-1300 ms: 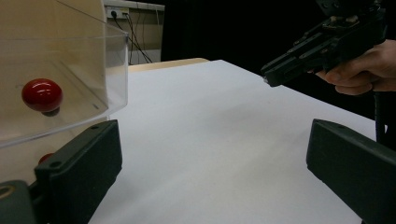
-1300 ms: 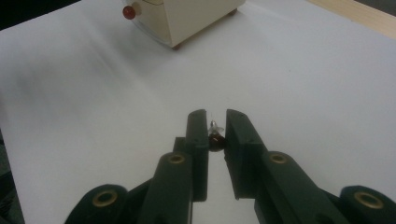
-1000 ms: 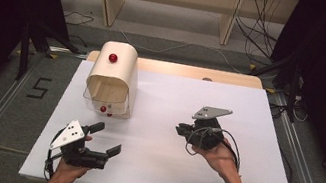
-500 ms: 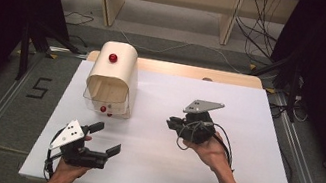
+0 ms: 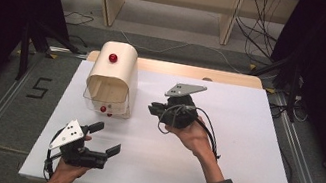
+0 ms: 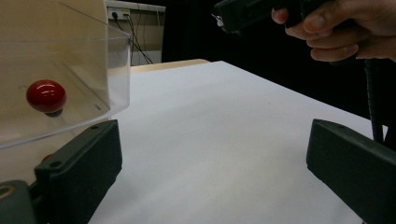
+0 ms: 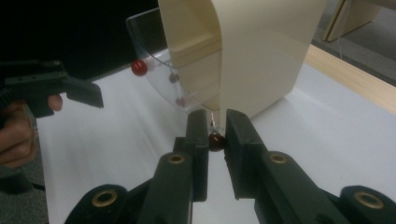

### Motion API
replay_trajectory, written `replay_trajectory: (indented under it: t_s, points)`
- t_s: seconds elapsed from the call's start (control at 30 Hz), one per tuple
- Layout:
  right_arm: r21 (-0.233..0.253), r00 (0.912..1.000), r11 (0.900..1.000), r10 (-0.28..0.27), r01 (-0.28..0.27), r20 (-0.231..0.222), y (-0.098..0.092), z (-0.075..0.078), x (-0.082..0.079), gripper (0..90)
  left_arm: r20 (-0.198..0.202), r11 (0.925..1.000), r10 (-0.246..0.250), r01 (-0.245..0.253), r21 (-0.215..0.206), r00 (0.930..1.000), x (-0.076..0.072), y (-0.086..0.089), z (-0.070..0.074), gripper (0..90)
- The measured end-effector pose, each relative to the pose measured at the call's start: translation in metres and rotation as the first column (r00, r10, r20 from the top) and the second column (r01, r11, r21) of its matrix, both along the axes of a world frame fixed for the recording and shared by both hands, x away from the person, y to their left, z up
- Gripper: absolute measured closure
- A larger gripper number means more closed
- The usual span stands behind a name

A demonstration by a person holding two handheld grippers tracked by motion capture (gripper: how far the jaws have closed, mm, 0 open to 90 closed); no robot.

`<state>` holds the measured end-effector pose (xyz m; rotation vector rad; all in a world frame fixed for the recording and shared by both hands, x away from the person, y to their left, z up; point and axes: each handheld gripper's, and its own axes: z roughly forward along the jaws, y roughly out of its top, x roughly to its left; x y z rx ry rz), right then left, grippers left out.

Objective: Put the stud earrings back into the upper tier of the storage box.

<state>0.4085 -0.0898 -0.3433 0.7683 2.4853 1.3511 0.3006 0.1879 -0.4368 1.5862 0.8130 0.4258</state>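
Leftward toward the cream box [image 5: 111, 80] moves the right gripper [image 5: 156, 109], jaws clamped on a small red bead [image 7: 215, 141]; left gripper [image 5: 104, 138] jaws apart.

a "5" on the floor [image 5: 39, 87]

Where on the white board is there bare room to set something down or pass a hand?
The right part of the white board, beyond the right tool, lies bare, and so does the near strip between the two forearms. It is crowded at the left: the cream bread box with its clear flap takes the far corner, and the left tool lies below it.
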Motion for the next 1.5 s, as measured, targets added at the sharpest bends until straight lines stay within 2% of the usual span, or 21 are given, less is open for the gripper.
replay_trajectory:
  t_s: [0.2, 0.83, 1.03, 1.5]
  points:
    - [0.025, 0.9996, 0.999, 0.027, -0.027, 0.004, 0.017, 0.009, 0.005, 80.1, 0.0, 1.0, -0.001, 0.001, -0.001, 1.0, 0.0, 0.0, 0.0, 3.1]
    - [0.043, 0.9969, 0.996, 0.078, -0.078, 0.004, 0.07, 0.025, 0.015, 80.0, 0.002, 1.0, 0.001, -0.001, -0.008, 1.0, 0.0, 0.0, 0.0, 3.1]
    - [0.034, 0.996, 0.995, 0.09, -0.09, 0.002, 0.085, 0.025, 0.019, 80.0, 0.002, 1.0, 0.0, 0.0, -0.009, 1.0, 0.0, 0.0, 0.001, 3.1]
    - [-0.004, 0.9989, 0.999, 0.044, -0.044, -0.018, 0.111, 0.014, 0.038, 79.7, 0.002, 0.9998, 0.0, 0.0, -0.019, 1.0, 0.0, 0.0, 0.001, 3.1]
